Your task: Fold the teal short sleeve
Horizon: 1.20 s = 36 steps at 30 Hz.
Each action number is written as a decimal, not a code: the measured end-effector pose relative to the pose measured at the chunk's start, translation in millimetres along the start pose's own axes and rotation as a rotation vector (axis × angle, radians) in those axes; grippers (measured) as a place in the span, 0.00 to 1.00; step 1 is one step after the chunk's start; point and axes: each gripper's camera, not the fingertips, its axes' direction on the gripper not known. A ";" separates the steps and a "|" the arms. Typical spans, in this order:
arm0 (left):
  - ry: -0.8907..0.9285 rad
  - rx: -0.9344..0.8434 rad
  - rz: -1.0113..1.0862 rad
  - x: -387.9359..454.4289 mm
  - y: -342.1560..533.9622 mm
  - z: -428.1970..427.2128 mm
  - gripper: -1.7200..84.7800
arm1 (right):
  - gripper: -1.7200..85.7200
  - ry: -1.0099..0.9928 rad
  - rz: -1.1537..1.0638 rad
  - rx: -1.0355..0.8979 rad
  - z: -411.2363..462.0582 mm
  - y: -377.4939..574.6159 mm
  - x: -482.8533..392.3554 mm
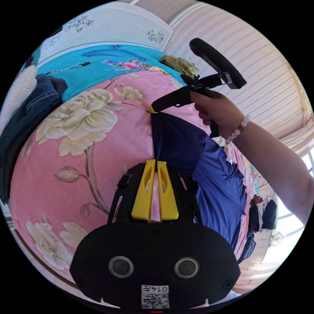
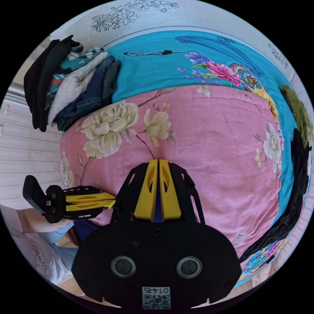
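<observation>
The short-sleeve shirt point(image 1: 212, 176) looks blue and shiny and hangs stretched above a pink floral bedspread point(image 1: 81, 157). My left gripper point(image 1: 156, 161) is shut, its yellow tips at the shirt's near edge. In the same view a hand point(image 1: 219, 114) holds my right gripper point(image 1: 152, 109), which pinches the shirt's far corner. In the right gripper view, my right gripper point(image 2: 158, 161) is shut with blue cloth showing between its jaws. My left gripper point(image 2: 113, 199) comes in from the left, shut, with blue shirt cloth point(image 2: 83, 229) below it.
A stack of folded clothes point(image 2: 75, 88) sits at the bed's far left corner on a teal flowered sheet point(image 2: 157, 72). A black cloth point(image 2: 294, 196) and a green fuzzy item point(image 2: 299, 114) lie along the right edge. A thin cord point(image 2: 150, 52) lies near the wall.
</observation>
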 end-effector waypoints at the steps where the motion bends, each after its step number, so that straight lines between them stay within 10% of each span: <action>1: 0.024 0.005 -0.015 -1.2 1.2 2.0 0.02 | 0.03 -0.015 0.028 0.023 -11.0 7.3 4.7; 12: -0.032 0.097 0.175 28.8 39.0 -51.7 0.08 | 0.12 -0.007 0.112 0.415 -220.9 237.3 30.2; 23: 0.017 -0.176 0.311 130.4 122.0 12.9 0.09 | 0.11 -0.163 1.083 0.375 -261.2 720.7 -42.5; 36: -0.186 -0.484 0.371 139.6 142.1 103.6 0.08 | 0.06 -0.387 1.181 0.254 -312.3 811.5 -88.6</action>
